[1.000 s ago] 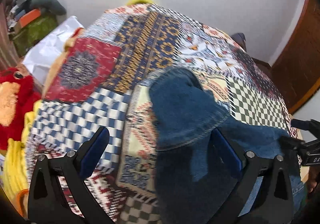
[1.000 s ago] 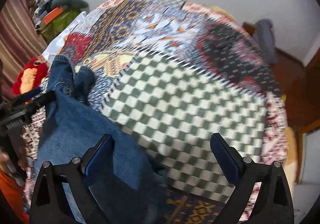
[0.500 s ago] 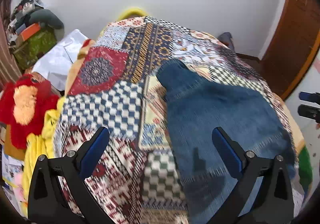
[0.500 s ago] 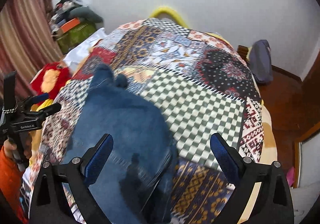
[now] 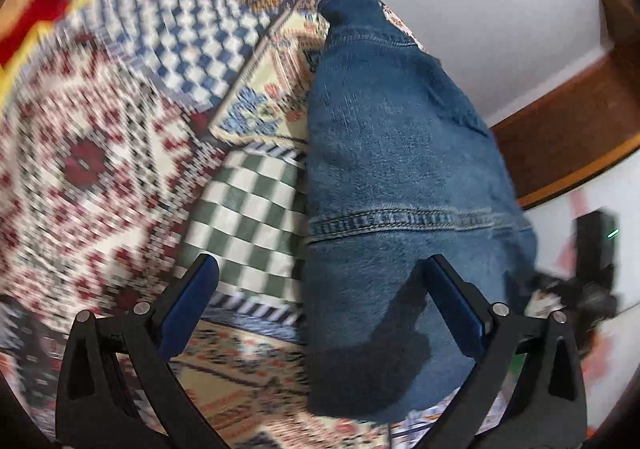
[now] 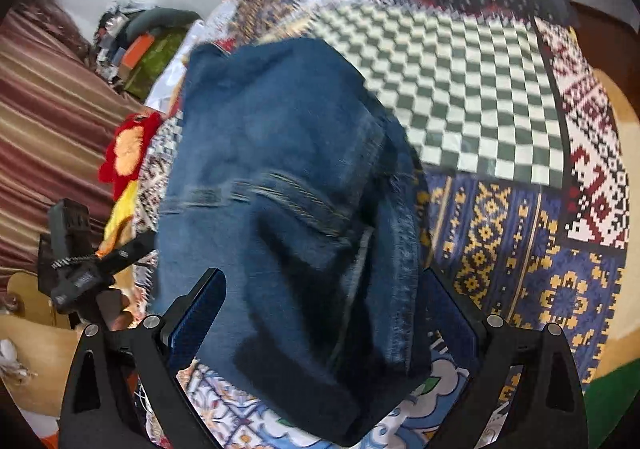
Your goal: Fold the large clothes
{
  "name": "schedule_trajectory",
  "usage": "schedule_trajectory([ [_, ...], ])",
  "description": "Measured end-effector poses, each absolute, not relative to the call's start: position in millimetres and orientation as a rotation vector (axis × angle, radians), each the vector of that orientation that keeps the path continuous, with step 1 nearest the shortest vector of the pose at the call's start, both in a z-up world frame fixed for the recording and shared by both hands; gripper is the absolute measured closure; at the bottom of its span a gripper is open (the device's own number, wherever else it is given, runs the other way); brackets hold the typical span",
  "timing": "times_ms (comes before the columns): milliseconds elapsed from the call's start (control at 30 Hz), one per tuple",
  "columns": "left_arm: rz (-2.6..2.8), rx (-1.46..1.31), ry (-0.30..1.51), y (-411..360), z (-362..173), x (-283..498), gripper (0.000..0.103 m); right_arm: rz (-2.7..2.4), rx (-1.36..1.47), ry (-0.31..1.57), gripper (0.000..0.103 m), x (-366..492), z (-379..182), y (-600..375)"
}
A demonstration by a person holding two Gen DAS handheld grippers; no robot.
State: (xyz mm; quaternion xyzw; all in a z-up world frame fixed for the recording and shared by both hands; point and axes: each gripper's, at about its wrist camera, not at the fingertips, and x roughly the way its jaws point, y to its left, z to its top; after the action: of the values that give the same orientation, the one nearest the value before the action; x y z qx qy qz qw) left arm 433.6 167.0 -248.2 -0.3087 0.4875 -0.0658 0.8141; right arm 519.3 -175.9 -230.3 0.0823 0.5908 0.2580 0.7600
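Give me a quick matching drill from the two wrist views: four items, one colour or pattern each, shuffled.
Items:
1. jeans
2. plush toy
3. curtain
4. checkered quilt patch

Looks:
A. green and white squares
B. brown stripes
C. blue denim
D. red with orange and yellow

Pairs: 1-C, 2-D, 3-B, 4-A

The left tool (image 5: 318, 289) has its blue-padded fingers (image 5: 191, 299) spread wide, nothing clamped between them. The right tool (image 6: 324, 303) is likewise spread wide, gripping nothing. In the right wrist view, a hand (image 6: 116, 309) holds the left tool at the near left.
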Motion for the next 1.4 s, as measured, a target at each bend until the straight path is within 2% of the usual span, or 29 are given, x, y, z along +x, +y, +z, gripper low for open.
schedule_trajectory([
  [433,-0.280,-0.660,1.152,130,-272,493,0.000,0.729,0.331,1.429,0.005,573,-287,-145],
  [467,-0.283,-0.659,1.159,128,-273,496,0.000,0.737,0.334,1.427,0.002,575,-288,-140],
  [633,-0.312,-0.655,1.154,119,-270,509,0.001,0.733,0.307,1.373,0.003,574,-286,-124],
  [667,-0.328,-0.645,1.141,116,-267,512,0.007,0.739,0.315,1.359,0.007,572,-284,-123],
  [800,-0.328,-0.586,1.117,96,-259,510,0.016,0.743,0.321,1.328,0.025,567,-277,-127],
  [867,-0.334,-0.579,1.107,93,-249,506,0.025,0.738,0.320,1.321,0.035,565,-271,-128],
  [967,-0.348,-0.571,1.091,88,-235,504,0.032,0.736,0.305,1.305,0.045,557,-259,-129],
  [1100,-0.342,-0.477,1.043,73,-205,495,0.035,0.743,0.282,1.283,0.052,547,-234,-123],
  [1400,-0.328,-0.447,0.904,95,-135,452,0.036,0.793,0.241,1.179,0.053,517,-162,-99],
])
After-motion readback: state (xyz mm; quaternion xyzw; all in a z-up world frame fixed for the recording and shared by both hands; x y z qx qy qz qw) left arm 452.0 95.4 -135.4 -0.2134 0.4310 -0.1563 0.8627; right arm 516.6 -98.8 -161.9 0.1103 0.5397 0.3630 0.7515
